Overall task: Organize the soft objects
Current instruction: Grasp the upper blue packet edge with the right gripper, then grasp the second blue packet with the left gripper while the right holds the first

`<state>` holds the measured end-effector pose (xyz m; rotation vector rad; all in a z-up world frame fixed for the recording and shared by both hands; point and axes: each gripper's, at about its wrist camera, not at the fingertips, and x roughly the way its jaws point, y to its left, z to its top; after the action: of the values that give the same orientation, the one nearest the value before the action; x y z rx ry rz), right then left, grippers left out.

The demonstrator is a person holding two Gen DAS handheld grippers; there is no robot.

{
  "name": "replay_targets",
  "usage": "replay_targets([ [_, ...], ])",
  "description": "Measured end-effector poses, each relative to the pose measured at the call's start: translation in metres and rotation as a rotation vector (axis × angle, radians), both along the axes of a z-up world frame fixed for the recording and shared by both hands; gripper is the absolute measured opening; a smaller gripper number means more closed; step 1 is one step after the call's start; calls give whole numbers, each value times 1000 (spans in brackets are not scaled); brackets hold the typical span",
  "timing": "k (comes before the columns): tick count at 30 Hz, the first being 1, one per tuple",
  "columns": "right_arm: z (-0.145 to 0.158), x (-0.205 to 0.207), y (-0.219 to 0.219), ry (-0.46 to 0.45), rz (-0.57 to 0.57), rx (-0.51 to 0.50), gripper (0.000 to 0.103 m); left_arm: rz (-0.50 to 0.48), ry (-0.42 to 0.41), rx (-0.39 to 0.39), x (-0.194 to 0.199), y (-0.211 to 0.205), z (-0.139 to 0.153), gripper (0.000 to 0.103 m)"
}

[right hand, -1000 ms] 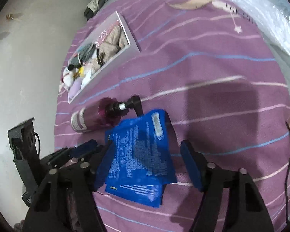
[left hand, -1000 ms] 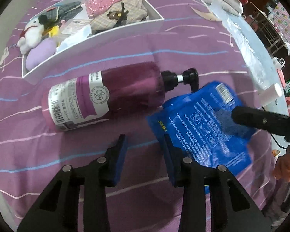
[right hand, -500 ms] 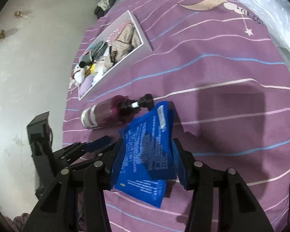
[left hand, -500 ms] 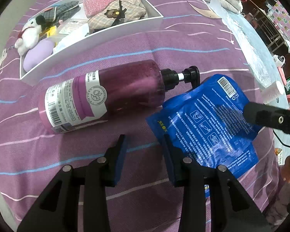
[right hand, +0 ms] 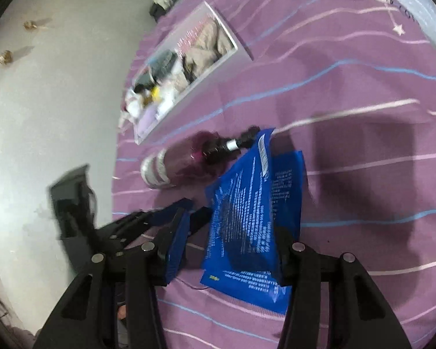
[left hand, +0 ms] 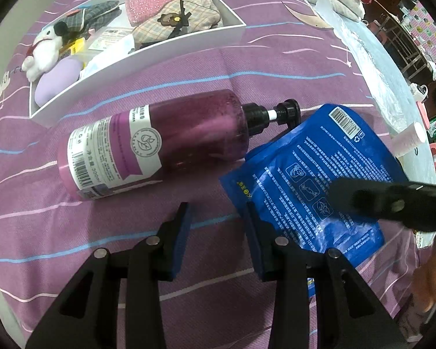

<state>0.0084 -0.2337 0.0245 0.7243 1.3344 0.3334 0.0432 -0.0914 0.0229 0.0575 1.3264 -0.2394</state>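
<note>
A blue printed pouch (left hand: 319, 160) lies on the purple bedspread, its top corner beside the pump of a purple bottle (left hand: 189, 133) lying on its side. My left gripper (left hand: 216, 212) hovers open over bare bedspread just left of the pouch, with nothing between its pads. In the blurred right wrist view, my right gripper (right hand: 232, 226) straddles the pouch (right hand: 241, 197), which is buckled up into a ridge. The pouch leans on the right finger, and a gap shows at the left pad (right hand: 177, 232). A second blue sheet (right hand: 287, 174) lies under it.
A white box (left hand: 160, 55) at the back holds a white plush toy (left hand: 43, 52), a lilac cushion, a plaid pouch and a pink sequin piece. Clear plastic sheeting (left hand: 372, 58) covers the bed's right side. A person's hand (left hand: 433, 279) shows at the lower right.
My right gripper's jaws narrowed around the blue pouch and shifted sideways. The pouch rose from lying flat to a buckled ridge. The left gripper stayed put.
</note>
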Motion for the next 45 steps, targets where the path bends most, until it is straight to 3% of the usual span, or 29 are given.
replay_targets([
  [7,-3,-3,1,22,-50,-34,48,4,3,-18,0,2,1,39],
  [8,-1,-4,-1,21,-49,-51,44,4,4,-18,0,2,2,39],
  [9,0,-4,-1,18,-47,-70,30,4,5,-19,0,2,2,39],
  [12,5,-7,-1,-2,-29,-124,11,0,6,-15,-1,2,3,39],
  [16,16,-10,0,-38,-20,-148,6,-3,9,-29,-2,4,6,39],
  [23,51,-21,-22,-120,-79,-198,2,-23,-29,-128,-6,5,23,40],
  [26,62,-26,-34,-142,-110,-231,2,-40,-15,-183,-8,-1,26,54],
  [29,67,-30,-45,-145,-131,-237,2,-46,52,-259,-6,-11,22,62],
  [34,63,-35,-60,-128,-167,-292,2,-11,220,-309,10,-33,6,69],
  [39,54,-43,-81,-115,-214,-344,2,82,307,-309,31,-53,-3,81],
  [42,48,-50,-91,-107,-231,-332,2,145,356,-307,40,-64,-11,94],
  [45,40,-54,-95,-99,-237,-314,2,190,388,-227,44,-74,-20,98],
])
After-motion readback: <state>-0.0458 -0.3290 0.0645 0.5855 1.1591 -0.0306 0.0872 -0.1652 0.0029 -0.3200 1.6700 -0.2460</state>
